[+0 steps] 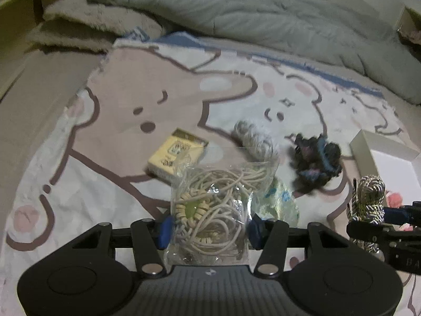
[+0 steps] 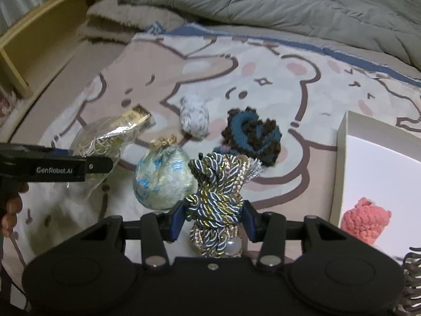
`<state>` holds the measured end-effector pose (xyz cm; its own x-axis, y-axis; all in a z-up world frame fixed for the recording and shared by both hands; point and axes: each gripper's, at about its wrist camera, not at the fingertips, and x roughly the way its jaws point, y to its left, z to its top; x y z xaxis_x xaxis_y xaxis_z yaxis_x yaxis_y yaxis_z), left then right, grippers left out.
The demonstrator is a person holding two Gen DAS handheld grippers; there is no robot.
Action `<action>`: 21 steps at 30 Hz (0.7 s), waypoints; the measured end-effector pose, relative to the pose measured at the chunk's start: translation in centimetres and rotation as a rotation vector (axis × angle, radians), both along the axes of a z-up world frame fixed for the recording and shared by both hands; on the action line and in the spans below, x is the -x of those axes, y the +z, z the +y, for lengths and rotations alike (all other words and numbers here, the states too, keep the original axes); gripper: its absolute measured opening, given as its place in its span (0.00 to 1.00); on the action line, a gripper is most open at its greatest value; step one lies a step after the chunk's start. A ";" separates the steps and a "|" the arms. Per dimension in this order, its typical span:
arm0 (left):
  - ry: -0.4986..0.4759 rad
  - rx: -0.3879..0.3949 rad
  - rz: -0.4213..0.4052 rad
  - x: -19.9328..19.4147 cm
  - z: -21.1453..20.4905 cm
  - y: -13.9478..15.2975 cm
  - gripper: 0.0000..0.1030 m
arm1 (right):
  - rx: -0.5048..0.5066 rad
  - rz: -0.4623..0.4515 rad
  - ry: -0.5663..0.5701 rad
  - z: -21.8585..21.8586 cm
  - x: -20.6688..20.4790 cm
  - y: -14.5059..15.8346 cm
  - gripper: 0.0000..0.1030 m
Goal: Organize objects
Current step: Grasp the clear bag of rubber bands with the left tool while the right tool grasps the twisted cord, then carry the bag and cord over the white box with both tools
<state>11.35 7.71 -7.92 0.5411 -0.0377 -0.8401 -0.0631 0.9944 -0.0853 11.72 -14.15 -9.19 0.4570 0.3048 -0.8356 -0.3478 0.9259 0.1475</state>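
Left gripper (image 1: 209, 230) is clamped on a clear bag (image 1: 215, 210) of cream cord and beads, its blue pads pressing the bag's two sides low down, so the bag stands up between the jaws and clear of the blanket (image 1: 79, 158). Right gripper (image 2: 213, 223) is closed about halfway on a braided cord knot (image 2: 215, 200) of navy, gold and silver strands, pinched at its waist with a pearl bead hanging below the pads. Each is held near the middle, probably so that nothing swings or slips while it is carried.

Both items sit above the bed, and a white box (image 2: 342, 158) lies open just to the right; a pink knitted piece (image 2: 364, 218) already lies inside it. That suggests the box is the collecting place, and the two held items are likely bound for it, the knot being the nearer.

Loose on the blanket are a floral pouch (image 2: 161, 179) just left of the knot, a grey knitted piece (image 2: 194, 118), a dark blue-and-brown knitted piece (image 2: 250, 137) and a small yellow carton (image 1: 176, 155). They lie apart from one another, so each could be picked singly.
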 end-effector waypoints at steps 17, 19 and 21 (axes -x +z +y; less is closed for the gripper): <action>0.058 0.015 -0.164 3.7 -1.3 5.3 0.53 | -0.088 -0.136 -0.129 -2.6 1.8 4.8 0.45; 0.055 0.023 -0.172 3.8 -1.9 5.6 0.53 | -0.094 -0.144 -0.127 -2.8 2.1 5.2 0.45; 0.049 0.022 -0.180 3.8 -2.6 5.8 0.53 | -0.096 -0.153 -0.122 -3.1 2.4 5.5 0.45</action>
<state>7.50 5.15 -2.08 0.6840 -0.0245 -0.7290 -0.0934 0.9883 -0.1209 9.31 -17.29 -3.73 0.6145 0.3143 -0.7236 -0.2595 0.9467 0.1908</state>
